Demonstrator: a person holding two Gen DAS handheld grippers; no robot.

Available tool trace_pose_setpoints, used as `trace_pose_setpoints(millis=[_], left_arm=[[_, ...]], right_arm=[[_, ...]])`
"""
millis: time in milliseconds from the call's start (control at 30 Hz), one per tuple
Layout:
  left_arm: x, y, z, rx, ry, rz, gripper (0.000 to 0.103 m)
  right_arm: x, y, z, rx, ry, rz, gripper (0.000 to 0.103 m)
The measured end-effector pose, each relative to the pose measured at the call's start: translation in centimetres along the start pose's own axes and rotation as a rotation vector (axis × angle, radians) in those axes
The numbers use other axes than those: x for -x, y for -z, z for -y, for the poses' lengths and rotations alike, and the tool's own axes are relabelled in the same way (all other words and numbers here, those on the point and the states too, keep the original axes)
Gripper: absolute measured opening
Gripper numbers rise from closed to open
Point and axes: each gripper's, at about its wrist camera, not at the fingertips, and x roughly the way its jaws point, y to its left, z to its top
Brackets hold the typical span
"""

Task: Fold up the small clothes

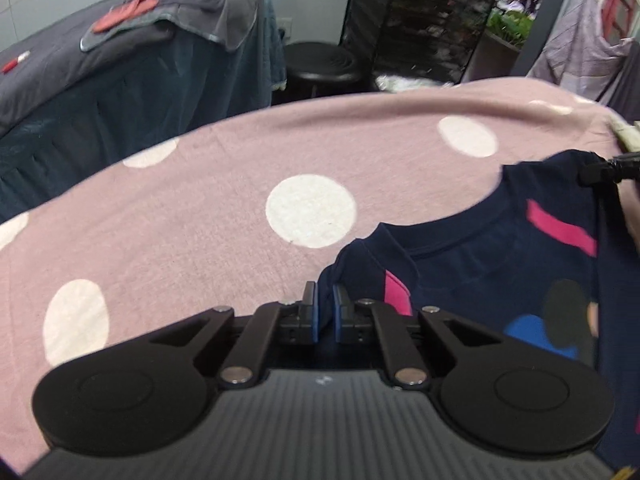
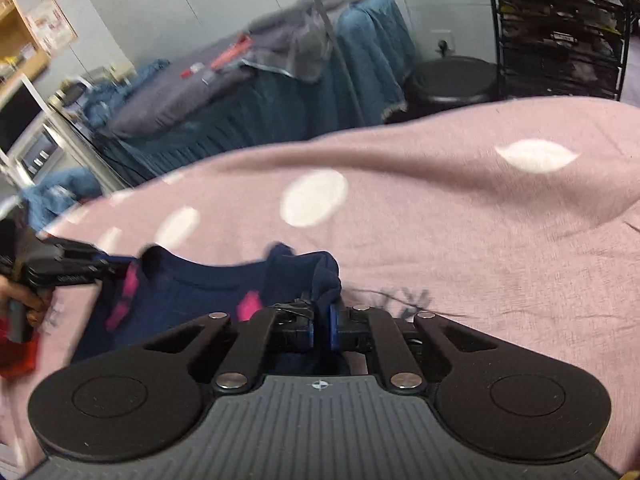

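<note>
A small navy shirt [image 1: 500, 264] with pink, blue and dark patches hangs stretched over the pink polka-dot cloth [image 1: 200, 220]. My left gripper [image 1: 325, 300] is shut on the shirt's left shoulder. My right gripper [image 2: 322, 316] is shut on the shirt's [image 2: 192, 296] right shoulder. The right gripper's tip also shows at the right edge of the left wrist view [image 1: 608, 168]. The left gripper shows at the left edge of the right wrist view [image 2: 68, 268], with a hand behind it. The neckline faces away from me.
The pink dotted cloth [image 2: 460, 220] covers the work surface. Beyond its far edge stand a bed with grey and blue covers [image 1: 120, 60], a black round stool [image 1: 320, 64] and a dark wire rack [image 1: 432, 20]. Clothes hang at the far right [image 1: 580, 40].
</note>
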Motion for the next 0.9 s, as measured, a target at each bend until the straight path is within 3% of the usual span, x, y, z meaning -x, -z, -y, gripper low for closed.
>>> trace_pose_setpoints(millis=[167, 267, 367, 467, 667, 800, 900], left_arm=[[8.3, 3.3, 2.1, -0.035, 0.058, 0.060, 0.006], [13.7, 7.2, 4.0, -0.052, 0.105, 0.055, 0.005], [18.4, 12.6, 6.3, -0.049, 0.143, 0.013, 0.005], [21.4, 18.1, 8.4, 0.005, 0.167, -0.055, 0.004], [24.0, 27.9, 12.1, 0.132, 0.236, -0.198, 0.001], [23.3, 31.3, 13.4, 0.160, 0.233, -0.254, 0.002], [23.1, 31.6, 13.5, 0.217, 0.189, -0.222, 0.007]], right_arm=[[5.3, 0.6, -3.3, 0.093, -0.202, -0.025, 0.012], [9.2, 2.7, -5.6, 0.203, -0.308, -0.101, 0.011], [12.6, 5.9, -7.4, 0.311, -0.358, -0.213, 0.010], [15.1, 10.2, -8.6, 0.394, -0.367, -0.338, 0.009], [17.5, 17.8, -9.6, 0.421, -0.372, -0.513, 0.008], [17.1, 21.1, -9.6, 0.422, -0.331, -0.523, 0.009], [16.2, 22.8, -10.1, 0.490, -0.254, -0.534, 0.012]])
